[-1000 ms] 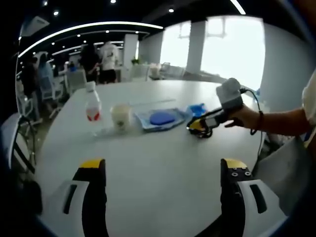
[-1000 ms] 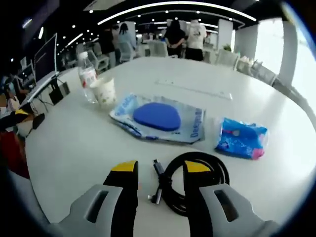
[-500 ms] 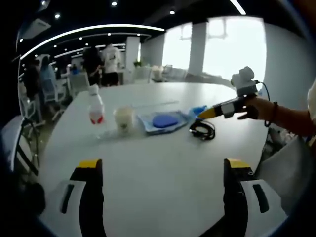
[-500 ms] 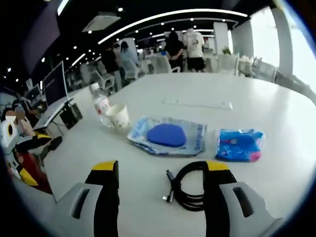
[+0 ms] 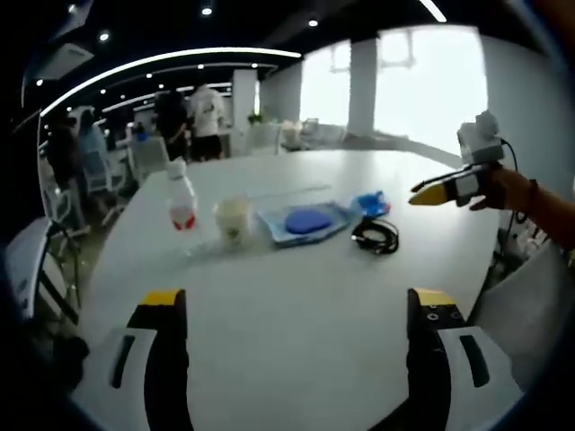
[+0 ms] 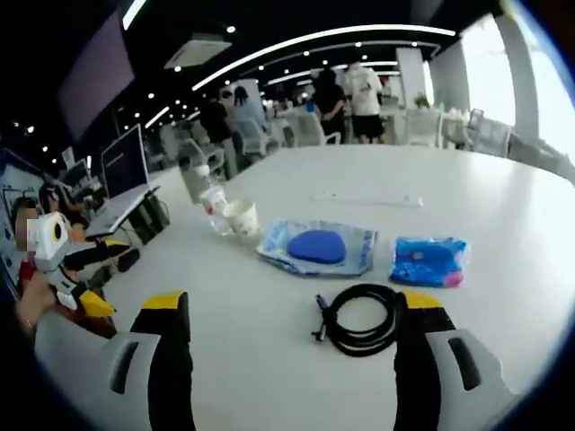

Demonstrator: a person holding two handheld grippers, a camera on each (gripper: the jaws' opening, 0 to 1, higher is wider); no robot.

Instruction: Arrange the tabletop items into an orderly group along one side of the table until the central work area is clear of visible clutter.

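- The items lie in a loose row on the white worktop (image 6: 296,359): water bottle (image 6: 212,199), paper cup (image 6: 242,217), a clear pouch with a blue pad inside (image 6: 316,247), a blue tissue pack (image 6: 429,261) and a coiled black cable (image 6: 359,320).
- The right gripper (image 6: 292,346) hangs above the worktop with its jaws spread wide and nothing between them; the cable lies just ahead of them.
- The left gripper (image 5: 295,337) is likewise spread and empty, well short of the row. From its view, the right gripper (image 5: 446,190) is seen side-on off the far edge.
- The cable looks light and floppy; a pinch across several bundled loops would probably keep the coil together, while a single strand would likely let it unravel.
- The cup appears thin and crushable, so a gentle grip at the rim wall seems best.
- The bottle looks the heaviest and smooth; its body below the cap is the likely hold.
- Pouch and tissue pack seem soft and slippery; an edge pinch should serve.
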